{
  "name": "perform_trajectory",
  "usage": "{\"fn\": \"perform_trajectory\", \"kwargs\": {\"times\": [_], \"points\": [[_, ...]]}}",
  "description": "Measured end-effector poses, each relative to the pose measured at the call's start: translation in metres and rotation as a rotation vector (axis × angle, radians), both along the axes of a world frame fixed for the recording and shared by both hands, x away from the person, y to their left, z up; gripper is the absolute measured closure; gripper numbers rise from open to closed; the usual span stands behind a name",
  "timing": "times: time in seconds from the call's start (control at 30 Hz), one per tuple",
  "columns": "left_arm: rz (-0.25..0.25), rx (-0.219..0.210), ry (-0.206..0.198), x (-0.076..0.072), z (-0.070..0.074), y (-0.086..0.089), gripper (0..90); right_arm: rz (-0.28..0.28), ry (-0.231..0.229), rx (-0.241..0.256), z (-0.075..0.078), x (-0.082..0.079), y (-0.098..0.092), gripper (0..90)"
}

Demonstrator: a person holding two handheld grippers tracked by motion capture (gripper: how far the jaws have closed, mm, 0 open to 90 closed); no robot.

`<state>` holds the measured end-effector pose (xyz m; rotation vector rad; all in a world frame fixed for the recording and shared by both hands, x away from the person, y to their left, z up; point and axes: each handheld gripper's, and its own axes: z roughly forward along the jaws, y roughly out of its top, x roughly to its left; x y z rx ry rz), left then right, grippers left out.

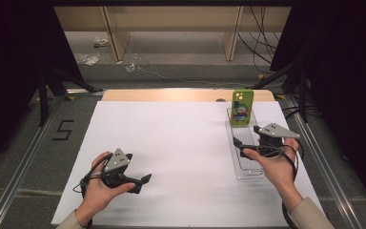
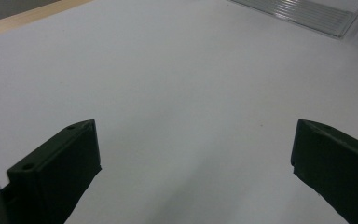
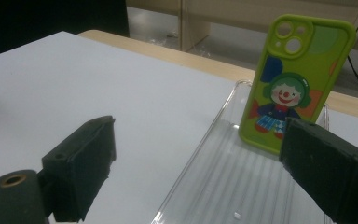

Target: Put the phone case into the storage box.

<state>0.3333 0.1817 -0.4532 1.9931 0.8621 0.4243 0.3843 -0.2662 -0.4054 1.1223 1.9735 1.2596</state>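
Both jaws standing apart, the right hand-held gripper (image 3: 196, 158) is facing the clown-printed green phone case (image 3: 300, 79) leaning upright in the clear tray (image 3: 223, 186); the left hand-held gripper (image 2: 193, 168), jaws likewise apart, is overlooking bare white table (image 2: 177, 84)

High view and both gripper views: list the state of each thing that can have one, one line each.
Green phone case with a clown picture: standing upright at the far end of the tray, back facing the person.
Clear ribbed plastic tray: lying flat on the white sheet.
Left gripper: open, holding nothing, over bare sheet.
Right gripper: open, holding nothing, over the tray.
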Motion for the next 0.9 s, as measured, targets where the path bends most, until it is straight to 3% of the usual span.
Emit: {"fn": "perform_trajectory", "kwargs": {"times": [0.9], "points": [[0.033, -0.003, 0.001, 0.006, -0.002, 0.011, 1.2, 0.048, -0.013, -0.002, -0.006, -0.025, -0.006, 12.2]]}}
